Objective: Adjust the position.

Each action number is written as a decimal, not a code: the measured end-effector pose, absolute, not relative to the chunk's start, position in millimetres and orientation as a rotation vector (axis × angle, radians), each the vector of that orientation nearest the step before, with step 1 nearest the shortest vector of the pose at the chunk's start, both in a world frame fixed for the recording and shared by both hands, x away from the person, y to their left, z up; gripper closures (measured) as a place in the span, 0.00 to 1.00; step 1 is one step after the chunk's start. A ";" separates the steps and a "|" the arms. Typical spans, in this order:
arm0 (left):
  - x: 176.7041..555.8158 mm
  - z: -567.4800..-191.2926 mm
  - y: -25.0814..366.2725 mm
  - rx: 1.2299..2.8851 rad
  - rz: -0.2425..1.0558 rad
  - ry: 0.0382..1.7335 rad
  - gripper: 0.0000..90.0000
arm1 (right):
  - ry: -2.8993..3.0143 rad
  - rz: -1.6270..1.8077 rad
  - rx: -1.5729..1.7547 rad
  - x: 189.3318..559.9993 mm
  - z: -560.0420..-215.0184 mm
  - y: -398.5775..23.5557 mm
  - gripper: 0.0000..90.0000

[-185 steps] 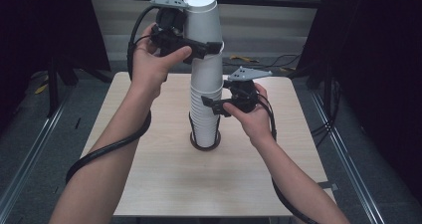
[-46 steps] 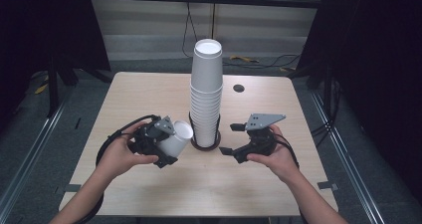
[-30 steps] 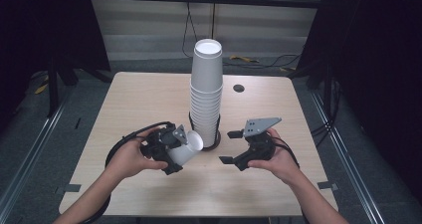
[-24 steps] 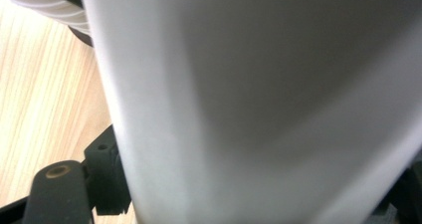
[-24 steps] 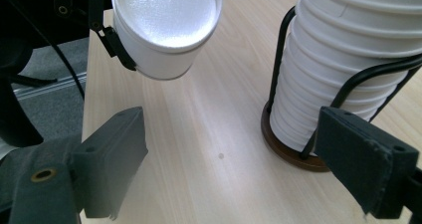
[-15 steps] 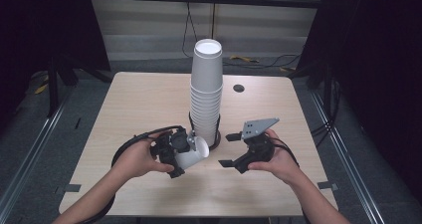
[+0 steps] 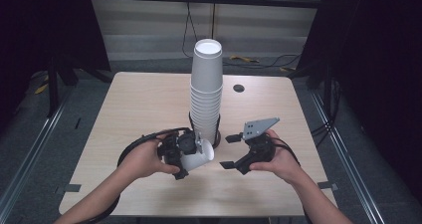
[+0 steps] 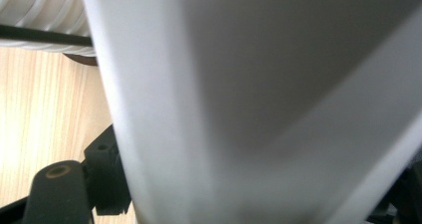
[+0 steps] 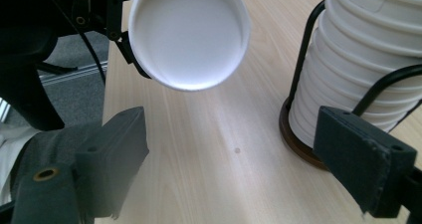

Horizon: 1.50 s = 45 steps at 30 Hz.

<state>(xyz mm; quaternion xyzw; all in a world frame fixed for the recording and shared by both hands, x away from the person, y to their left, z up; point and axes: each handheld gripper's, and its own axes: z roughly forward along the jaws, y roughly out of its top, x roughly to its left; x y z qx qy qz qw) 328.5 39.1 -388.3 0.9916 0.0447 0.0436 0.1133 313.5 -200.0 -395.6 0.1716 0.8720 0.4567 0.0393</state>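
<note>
The single white paper cup (image 7: 198,159) lies on its side just above the desk (image 7: 124,109), in front of the tall cup stack (image 7: 206,92) in its black wire holder, clenched in the left hand-held gripper (image 7: 185,152) with its closed base (image 9: 189,35) turned toward the right hand-held gripper (image 7: 230,150). The right one stands released, nothing between its pads, its jaws having just narrowed a little and aimed at that base. For a clean handover it would likely do best to line up square on the cup wall, close gently to avoid crushing the thin paper, and grip firmly before the left lets go.
</note>
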 end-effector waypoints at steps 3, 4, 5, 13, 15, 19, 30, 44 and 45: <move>328.9 -388.0 35.7 2.910 0.126 0.133 0.20 | 2.687 1.397 0.509 313.0 -395.7 -198.5 0.15; 328.9 -388.0 35.7 2.910 0.126 0.133 0.20 | 2.687 1.397 0.509 313.0 -395.7 -198.5 0.15; 329.3 -388.0 34.5 2.912 0.132 0.122 0.20 | 2.690 1.401 0.508 312.7 -395.7 -197.9 0.15; 326.6 -389.8 25.5 2.924 0.127 0.116 0.20 | 2.710 1.408 0.487 311.5 -396.1 -193.6 0.15; 326.5 -390.8 23.2 2.922 0.126 0.105 0.20 | 2.720 1.406 0.480 311.1 -396.9 -191.4 0.15; 326.2 -392.4 20.7 2.936 0.111 0.102 0.20 | 2.732 1.419 0.463 310.5 -396.9 -187.7 0.15; 325.6 -392.1 15.9 2.926 0.097 0.056 0.20 | 2.750 1.425 0.442 311.6 -394.3 -178.9 0.15; 324.3 -392.4 9.7 2.911 0.086 0.022 0.20 | 2.775 1.431 0.435 313.3 -396.0 -172.8 0.15; 325.0 -391.6 7.8 2.912 0.101 -0.012 0.20 | 2.775 1.431 0.435 313.3 -396.2 -172.5 0.15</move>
